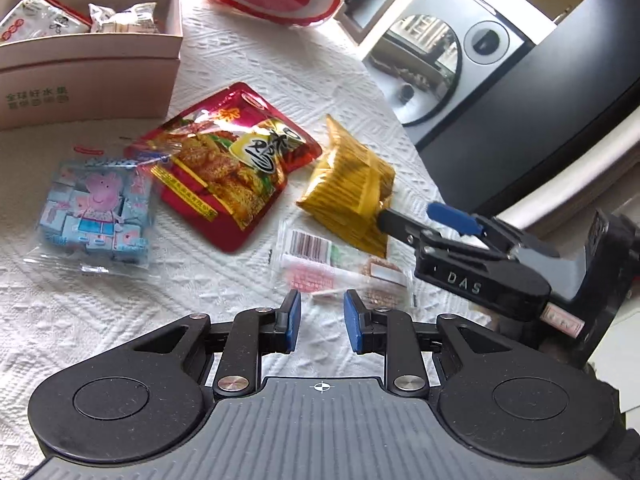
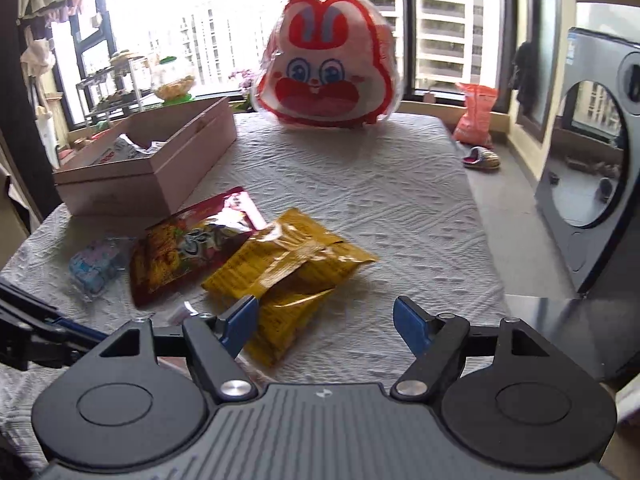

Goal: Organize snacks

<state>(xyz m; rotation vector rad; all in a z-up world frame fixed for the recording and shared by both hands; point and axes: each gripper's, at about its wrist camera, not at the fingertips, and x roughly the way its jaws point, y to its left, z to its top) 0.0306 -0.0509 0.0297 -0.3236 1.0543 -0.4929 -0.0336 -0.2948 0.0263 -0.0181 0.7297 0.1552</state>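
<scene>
A tabletop [image 2: 360,200] covered with a white embossed cloth is seen before tall windows, with apartment towers outside and a dark appliance with a round door [image 2: 588,168] at the right.

Nearest in the left wrist view, the left hand-held gripper [image 1: 321,322] is held just above the cloth with its 2 blue pads parted and nothing between them. Just ahead of its fingertips, a clear-wrapped snack with a barcode [image 1: 320,256] is laid flat. To the right of that, the right hand-held gripper [image 1: 412,216] is seen from the side, its jaws spread, with the lower finger touching the near end of a yellow snack bag [image 1: 348,184].

In the right wrist view, the right hand-held gripper [image 2: 324,320] is released and wide open; the near corner of the yellow snack bag [image 2: 288,264] is set against its left pad, while the right pad is left apart from the bag. The bag is crumpled, and whether it rests on the cloth cannot be told.

Beside the yellow bag, a red snack packet [image 1: 228,160] is laid flat, and a blue cartoon-pig candy pack [image 1: 96,212] is placed just beside it, their edges overlapping.

Farther back, an open pink cardboard box [image 1: 92,76] is set at the left side, with 2 wrapped snacks [image 1: 80,20] lying inside. At the far end, a large rabbit-face bag [image 2: 328,68] in red and white is stood upright.
</scene>
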